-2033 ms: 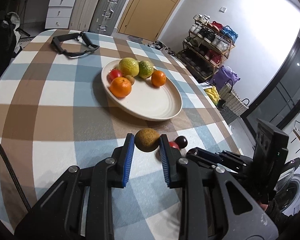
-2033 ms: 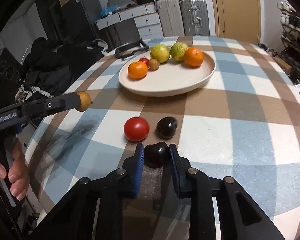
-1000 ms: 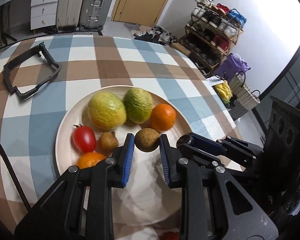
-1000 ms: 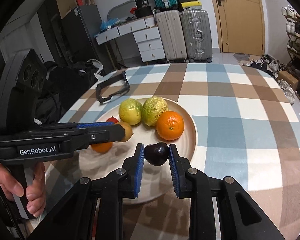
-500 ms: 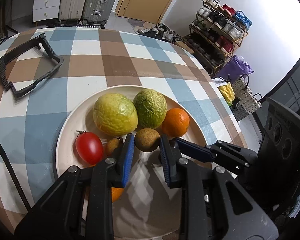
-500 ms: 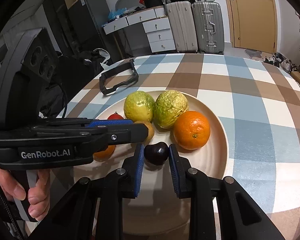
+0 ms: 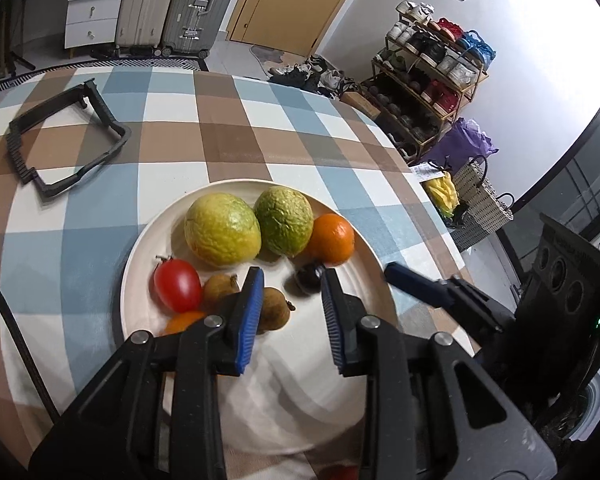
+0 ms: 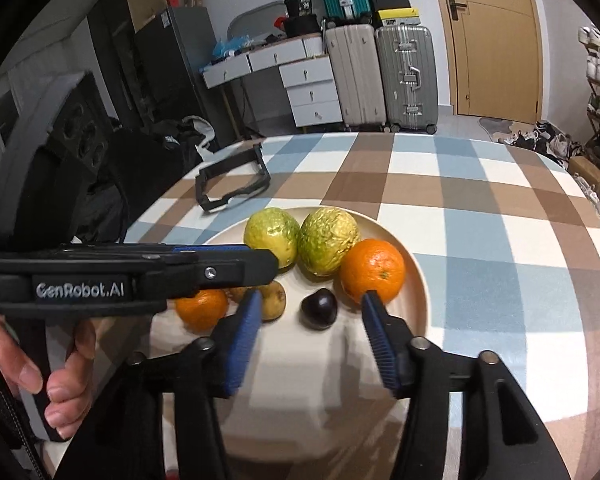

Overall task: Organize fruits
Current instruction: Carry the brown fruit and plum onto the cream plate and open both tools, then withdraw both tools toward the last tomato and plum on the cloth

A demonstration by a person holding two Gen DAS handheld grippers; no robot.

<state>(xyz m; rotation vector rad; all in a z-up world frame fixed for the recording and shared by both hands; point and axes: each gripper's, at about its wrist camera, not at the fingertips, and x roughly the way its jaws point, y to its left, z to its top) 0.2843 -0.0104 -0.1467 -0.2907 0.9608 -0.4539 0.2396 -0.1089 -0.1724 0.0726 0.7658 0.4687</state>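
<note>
Resting on the cream plate (image 8: 418,280) are all the fruits in view; a dark plum (image 8: 319,307) lies free near the plate's middle, just in front of an orange (image 8: 373,271) and between the spread blue pads of the right hand-held gripper (image 8: 309,332), which is wide open with nothing in its grasp; beside the plum to the left sits a small brown fruit (image 7: 275,309), loose on the plate and partly behind the left pad of the left hand-held gripper (image 7: 289,307), whose jaws are likewise parted and empty; a second brown fruit (image 7: 220,287) lies next to it, touching a red tomato (image 7: 177,285), and a second orange (image 8: 201,307) shows partly behind the left tool; at the back of the plate a yellow-green citrus (image 7: 221,229) and a wrinkled green citrus (image 7: 284,220) sit side by side, the green one touching the orange; in the right wrist view the left tool reaches across from the left, held by a bare hand (image 8: 56,372), its tip over the plate's left part; the plate stands on a tabletop (image 7: 236,120) covered in blue, brown and white checks; a black frame (image 7: 66,140) lies on the cloth well apart from the plate; beyond stand suitcases (image 8: 380,76), white drawers (image 8: 296,76), a wooden door (image 8: 492,36) and a shoe rack (image 7: 432,80)
</note>
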